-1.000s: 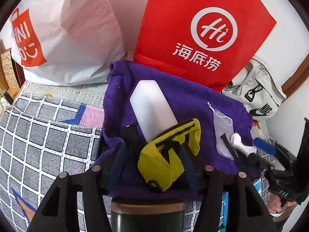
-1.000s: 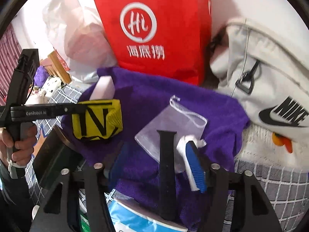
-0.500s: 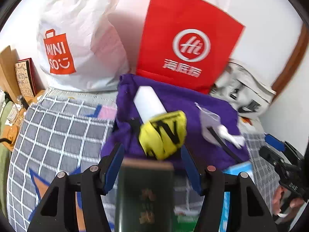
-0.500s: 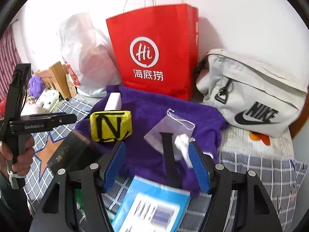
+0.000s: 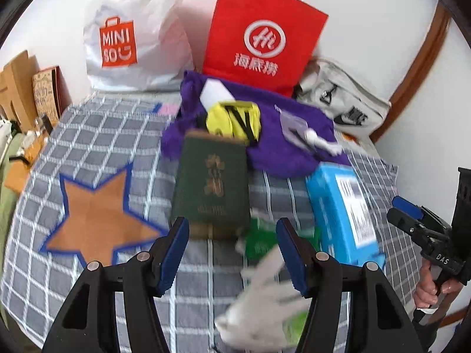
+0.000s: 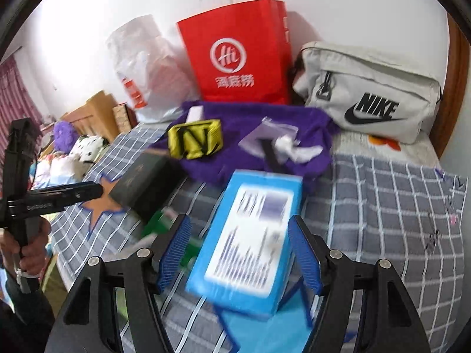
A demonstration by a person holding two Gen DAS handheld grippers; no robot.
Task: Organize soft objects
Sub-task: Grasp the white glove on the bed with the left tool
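Both grippers hang over a bed with a grey-and-white checked quilt (image 5: 88, 135), and neither holds anything. The left gripper (image 5: 232, 253) has its jaws about half apart with only quilt and a blurred white cloth glove (image 5: 265, 300) showing between and below them. The right gripper (image 6: 240, 251) has its jaws wide, framing a bright blue cardboard box (image 6: 250, 235) that the pads do not press.

The soft things are gathered at the head of the bed: a purple plush towel (image 5: 282, 147) spread flat, carrying a yellow-and-black folded fabric pouch (image 5: 232, 119), a white soft block (image 5: 216, 92) and a sheer drawstring bag (image 6: 268, 138) with a crumpled white piece beside it.

By my reading this is a pause between picks — one batch is laid on the towel and another item is being sought. The glove looks the likeliest candidate; the next move calls for lowering the left jaws over it and pinching a fold of cloth, clear of the dark green hardback book (image 5: 212, 185) and the box.
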